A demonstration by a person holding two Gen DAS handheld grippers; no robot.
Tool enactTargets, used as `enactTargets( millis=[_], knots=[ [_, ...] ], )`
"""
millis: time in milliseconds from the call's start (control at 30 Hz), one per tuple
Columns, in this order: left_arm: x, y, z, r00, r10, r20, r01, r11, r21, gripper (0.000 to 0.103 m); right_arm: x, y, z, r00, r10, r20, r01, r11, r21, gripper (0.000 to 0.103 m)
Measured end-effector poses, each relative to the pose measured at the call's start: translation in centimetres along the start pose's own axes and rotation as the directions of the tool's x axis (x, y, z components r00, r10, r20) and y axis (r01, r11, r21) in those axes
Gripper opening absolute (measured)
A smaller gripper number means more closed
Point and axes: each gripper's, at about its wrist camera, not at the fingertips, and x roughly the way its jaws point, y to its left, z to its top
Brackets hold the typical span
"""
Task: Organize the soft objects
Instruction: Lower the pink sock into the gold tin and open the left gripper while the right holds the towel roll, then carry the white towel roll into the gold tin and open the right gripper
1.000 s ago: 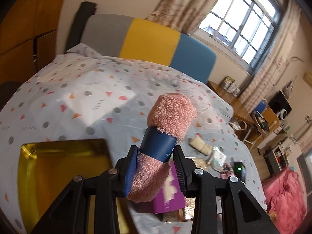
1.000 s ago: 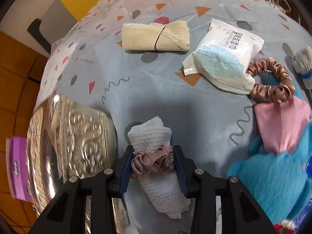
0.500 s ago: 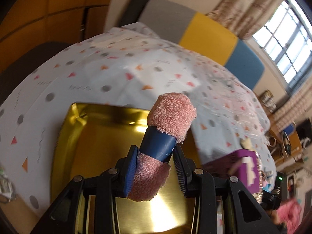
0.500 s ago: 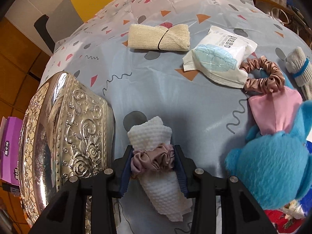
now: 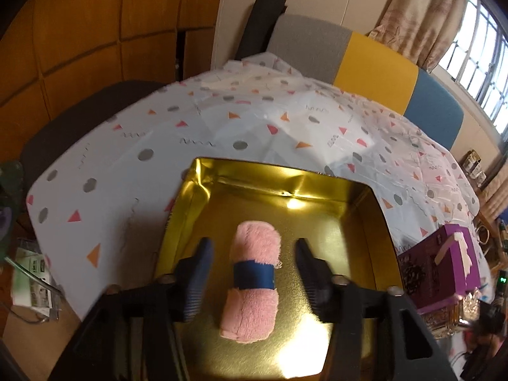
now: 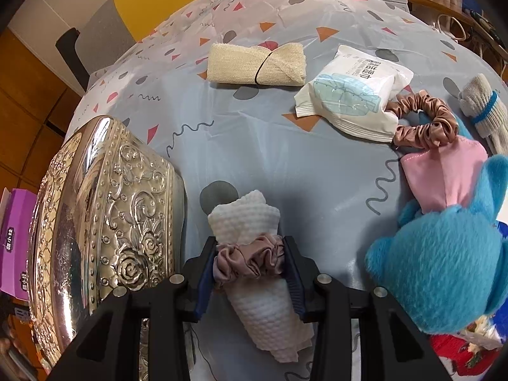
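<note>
In the left wrist view a rolled pink towel (image 5: 252, 282) with a dark blue band lies on the floor of the open gold tin (image 5: 377, 222). My left gripper (image 5: 252, 273) is open, its jaws on either side of the towel and apart from it. In the right wrist view my right gripper (image 6: 250, 273) is shut on a rolled white towel (image 6: 254, 285) bound by a mauve scrunchie, held just over the tablecloth beside the embossed silver tin lid (image 6: 104, 222).
On the cloth lie a beige rolled cloth (image 6: 255, 63), a white wipes pack (image 6: 352, 92), a brown scrunchie (image 6: 425, 120), a pink pouch (image 6: 444, 171), a grey rolled sock (image 6: 482, 108) and a blue plush toy (image 6: 444, 266). A purple box (image 5: 441, 266) stands right of the tin.
My left gripper lowered into the gold tin and opened, leaving the pink towel lying on the tin floor. My right gripper, with the white towel, barely moved.
</note>
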Motion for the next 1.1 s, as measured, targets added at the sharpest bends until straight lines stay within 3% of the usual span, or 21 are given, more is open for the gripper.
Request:
enactTargets(
  millis=[167, 567, 1100],
  knots=[
    [-3.4, -0.8, -1.6, 0.995, 0.015, 0.103, -0.020, 0.999, 0.047, 0.070, -0.1, -0.2, -0.1, 1.000, -0.001, 0.007, 0.001, 1.000, 0.007, 0.040],
    [-7.3, -2.7, -4.3, 0.978, 0.061, 0.199, -0.091, 0.985, 0.148, 0.089, -0.3, -0.1, 0.0, 1.000, -0.012, 0.010, 0.012, 1.000, 0.018, 0.040],
    [-8.3, -3.8, -5.6, 0.976, 0.058, 0.209, -0.101, 0.974, 0.203, 0.089, -0.9, 1.1, 3.1, 0.997, -0.079, -0.002, 0.079, 0.995, 0.068, 0.038]
  ],
)
